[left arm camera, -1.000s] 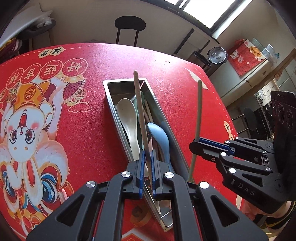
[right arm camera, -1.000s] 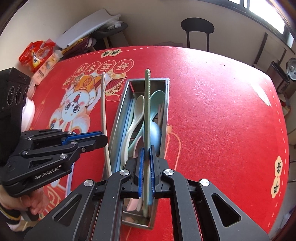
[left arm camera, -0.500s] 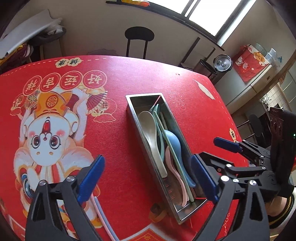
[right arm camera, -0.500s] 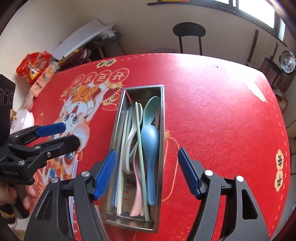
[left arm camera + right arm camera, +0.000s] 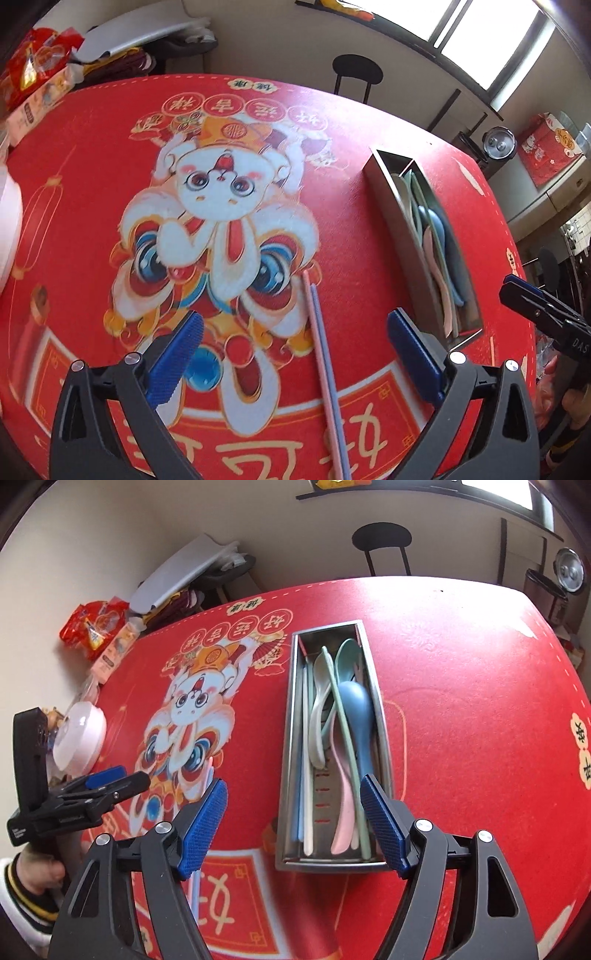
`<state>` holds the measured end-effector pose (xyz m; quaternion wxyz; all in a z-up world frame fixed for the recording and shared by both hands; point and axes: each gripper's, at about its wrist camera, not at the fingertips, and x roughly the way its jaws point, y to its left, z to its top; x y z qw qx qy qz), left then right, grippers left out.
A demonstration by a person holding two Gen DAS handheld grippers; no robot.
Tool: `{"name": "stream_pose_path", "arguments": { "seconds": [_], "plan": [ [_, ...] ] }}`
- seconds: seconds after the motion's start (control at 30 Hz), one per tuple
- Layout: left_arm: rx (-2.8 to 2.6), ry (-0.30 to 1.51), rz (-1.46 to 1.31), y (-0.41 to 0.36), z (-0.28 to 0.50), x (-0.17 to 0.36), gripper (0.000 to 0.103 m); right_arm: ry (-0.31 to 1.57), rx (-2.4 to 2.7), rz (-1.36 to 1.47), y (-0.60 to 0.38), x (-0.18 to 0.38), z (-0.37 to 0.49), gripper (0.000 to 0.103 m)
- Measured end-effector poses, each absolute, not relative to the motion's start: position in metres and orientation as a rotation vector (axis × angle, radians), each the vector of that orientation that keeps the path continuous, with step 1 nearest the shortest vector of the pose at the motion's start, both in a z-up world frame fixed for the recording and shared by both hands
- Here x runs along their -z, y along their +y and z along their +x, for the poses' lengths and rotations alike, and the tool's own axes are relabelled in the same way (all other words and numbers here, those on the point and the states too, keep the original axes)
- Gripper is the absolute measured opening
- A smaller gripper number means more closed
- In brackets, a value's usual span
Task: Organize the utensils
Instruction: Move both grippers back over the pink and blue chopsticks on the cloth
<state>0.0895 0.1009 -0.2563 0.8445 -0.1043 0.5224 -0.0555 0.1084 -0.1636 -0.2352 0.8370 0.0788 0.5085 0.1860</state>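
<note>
A steel utensil tray (image 5: 290, 716) lies on the red tablecloth and holds several pastel spoons and chopsticks, among them a blue spoon (image 5: 356, 709) and a green chopstick (image 5: 343, 723). The tray shows at the right in the left wrist view (image 5: 391, 199). A pink and a lilac chopstick (image 5: 321, 347) lie side by side on the cloth. My left gripper (image 5: 295, 354) is open and empty, straddling them from above. My right gripper (image 5: 295, 823) is open and empty over the tray's near end.
A white lidded bowl (image 5: 79, 734) sits at the table's left edge, with snack packets (image 5: 98, 627) and a box (image 5: 33, 107) beyond it. A black stool (image 5: 382, 541) stands behind the table. A pressure cooker (image 5: 498, 142) sits off the right side.
Both grippers opened and let go of the chopsticks, which now lie in the tray. My left gripper swung left over the pink and lilac chopsticks. My right gripper pulled back a little.
</note>
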Motion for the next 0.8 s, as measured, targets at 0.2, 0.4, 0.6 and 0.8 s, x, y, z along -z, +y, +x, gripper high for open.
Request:
{"name": "stream_pose_path", "arguments": {
  "seconds": [0.2,0.4,0.6,0.8],
  "plan": [
    [0.064,1.129,-0.239,0.123,0.054,0.277,0.097,1.096,-0.489,0.099,-0.126,0.240,0.088,0.060],
    [0.033,1.109,-0.255,0.143,0.035,0.278,0.097,1.162,-0.585,-0.030,-0.074,0.258,0.072,0.033],
    [0.037,1.100,-0.264,0.154,0.027,0.279,0.097,1.270,-0.621,-0.121,-0.038,0.296,0.056,0.028],
    [0.061,1.107,-0.259,0.154,0.027,0.281,0.097,1.313,-0.590,-0.117,-0.032,0.313,0.053,0.028]
  ]
}}
